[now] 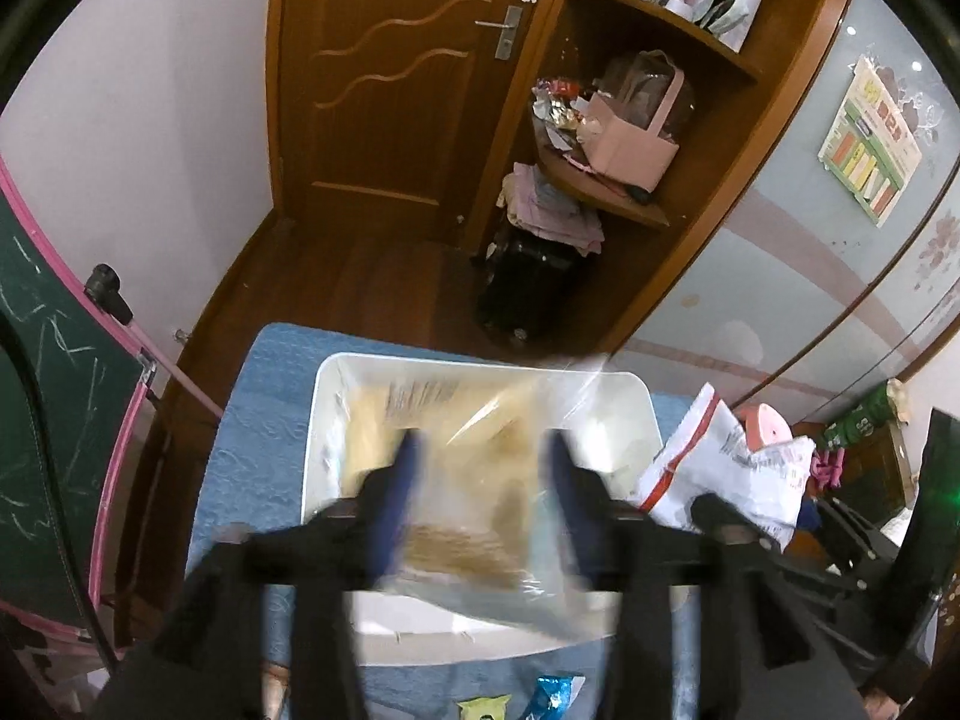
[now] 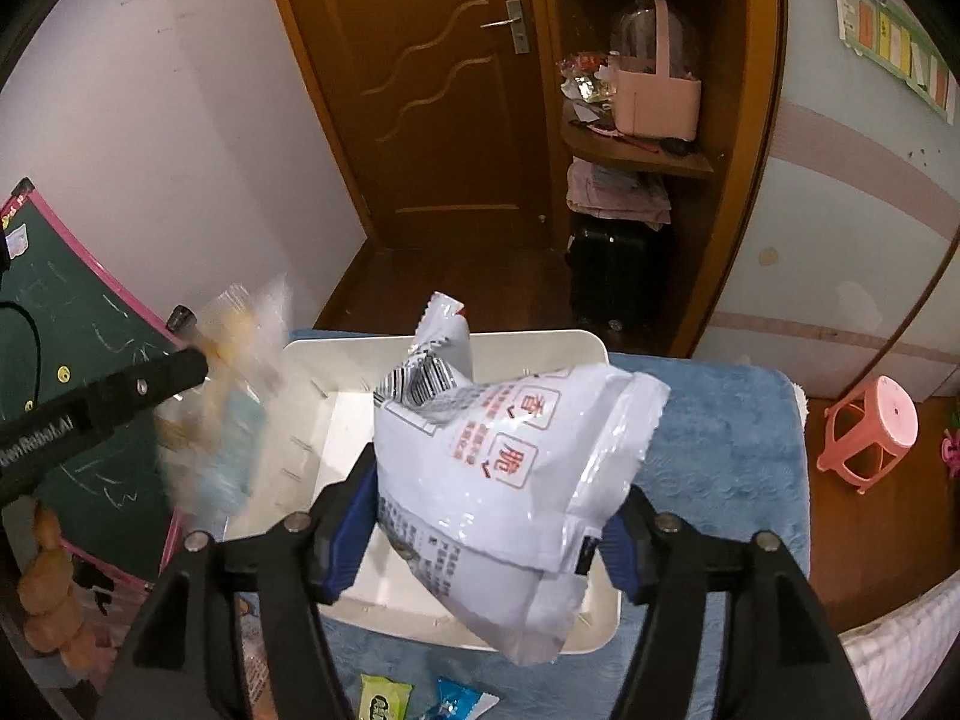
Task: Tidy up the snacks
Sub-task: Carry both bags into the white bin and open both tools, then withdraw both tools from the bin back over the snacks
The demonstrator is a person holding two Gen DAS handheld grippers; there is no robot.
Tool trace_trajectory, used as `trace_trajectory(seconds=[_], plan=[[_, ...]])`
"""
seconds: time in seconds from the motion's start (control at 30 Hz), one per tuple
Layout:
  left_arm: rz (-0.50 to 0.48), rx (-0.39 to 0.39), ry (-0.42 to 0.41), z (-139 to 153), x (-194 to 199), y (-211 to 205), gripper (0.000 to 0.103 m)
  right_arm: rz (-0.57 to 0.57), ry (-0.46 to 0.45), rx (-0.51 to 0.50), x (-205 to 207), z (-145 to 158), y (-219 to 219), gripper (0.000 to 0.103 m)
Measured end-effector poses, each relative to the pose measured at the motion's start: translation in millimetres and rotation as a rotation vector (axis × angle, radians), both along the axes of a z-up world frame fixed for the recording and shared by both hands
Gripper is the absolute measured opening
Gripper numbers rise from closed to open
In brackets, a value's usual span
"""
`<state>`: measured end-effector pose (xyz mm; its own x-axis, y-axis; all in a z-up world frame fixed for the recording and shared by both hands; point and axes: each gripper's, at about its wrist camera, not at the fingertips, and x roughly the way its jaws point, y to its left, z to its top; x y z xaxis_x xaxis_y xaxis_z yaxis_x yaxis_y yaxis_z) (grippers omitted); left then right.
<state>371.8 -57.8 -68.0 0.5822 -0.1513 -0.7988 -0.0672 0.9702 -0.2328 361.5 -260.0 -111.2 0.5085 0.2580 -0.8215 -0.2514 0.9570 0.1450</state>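
At the centre of the left wrist view, the left gripper [image 1: 480, 480] is clamped on a blurred clear snack bag [image 1: 468, 480] above the white bin [image 1: 636, 414]. In the right wrist view's centre, the right gripper [image 2: 486, 534] is clamped on a white snack bag [image 2: 510, 480] over that bin [image 2: 540, 348], which sits on a blue mat [image 2: 720, 438].

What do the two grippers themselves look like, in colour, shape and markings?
Both are black, angular plastic frames with two fingers lined with blue pads. The right gripper shows round silver screws on its finger links. The left gripper looks the same, though blurred; seen from the right wrist view, its black body bears white lettering, only partly readable.
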Motion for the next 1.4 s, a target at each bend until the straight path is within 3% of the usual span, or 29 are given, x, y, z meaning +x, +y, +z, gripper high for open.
trace_trajectory(seconds=[0.03,0.07,0.13,0.3,0.5,0.63,0.8,1.2,1.4], plan=[[0.017,0.008,-0.014,2.7,-1.1,0.5,0.085,-0.001,0.0,-0.006,-0.5,-1.6,-0.3,0.065],[0.039,0.018,-0.035,5.6,-3.3,1.4,0.087,-0.003,0.002,-0.012,-2.0,-2.5,-0.4,0.065],[0.043,0.024,-0.066,10.8,-6.6,2.8,0.088,-0.009,0.001,-0.01,-3.4,-2.9,-1.9,0.065],[0.03,0.024,-0.041,13.1,-14.1,7.3,0.088,-0.026,0.002,-0.007,-10.5,-2.8,-5.3,0.065],[0.0,0.028,-0.028,14.0,-32.8,8.8,0.088,-0.023,-0.011,-0.073,-22.9,-2.6,1.0,0.066],[-0.023,0.043,-0.025,13.9,-47.3,8.2,0.088,-0.029,0.047,-0.057,-26.0,-9.0,3.4,0.066],[-0.034,0.045,-0.017,13.4,-63.8,13.0,0.088,-0.07,0.009,-0.052,-34.0,-5.9,4.2,0.092],[-0.044,0.05,-0.018,22.3,-101.3,26.0,0.088,-0.09,-0.01,-0.037,-62.6,15.3,4.9,0.093],[-0.082,0.048,-0.073,35.4,-129.4,29.1,0.088,-0.082,0.002,-0.012,-95.8,26.2,0.2,0.093]])
